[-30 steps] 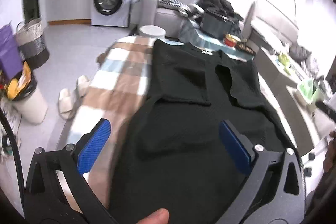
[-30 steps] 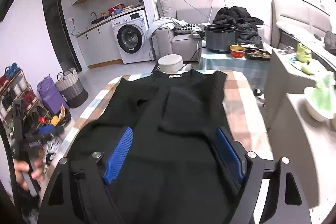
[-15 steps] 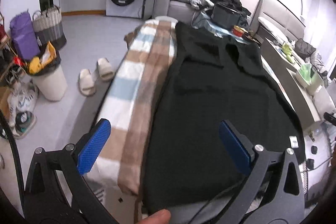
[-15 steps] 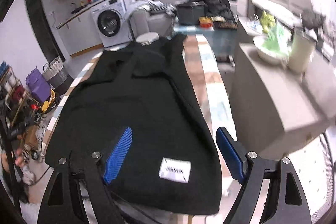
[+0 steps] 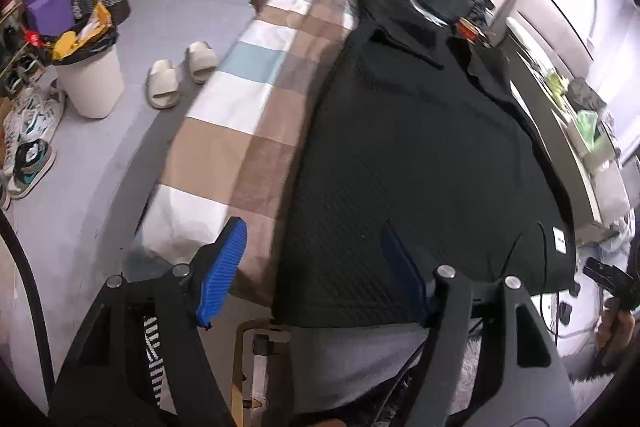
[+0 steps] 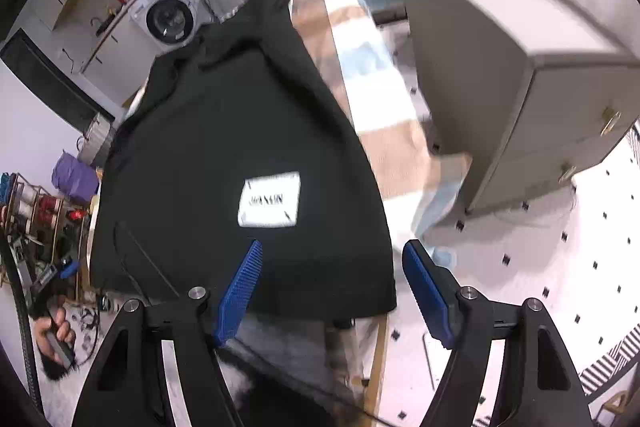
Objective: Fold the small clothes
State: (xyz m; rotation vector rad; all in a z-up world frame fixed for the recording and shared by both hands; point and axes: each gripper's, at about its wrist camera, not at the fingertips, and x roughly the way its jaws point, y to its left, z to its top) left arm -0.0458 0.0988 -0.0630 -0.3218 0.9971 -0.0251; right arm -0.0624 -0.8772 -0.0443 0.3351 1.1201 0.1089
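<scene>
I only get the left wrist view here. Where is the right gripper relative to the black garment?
Observer: The right gripper hangs over the garment's near right corner. Its jaws are open and have just been closing, with the corner between them, unpressed.
Reviewer: What's just ahead of it?
Observer: The white label, just beyond its left pad, print too blurred to read.
Reviewer: Anything off to its right?
Observer: A grey cabinet, brass handles on its front.
</scene>
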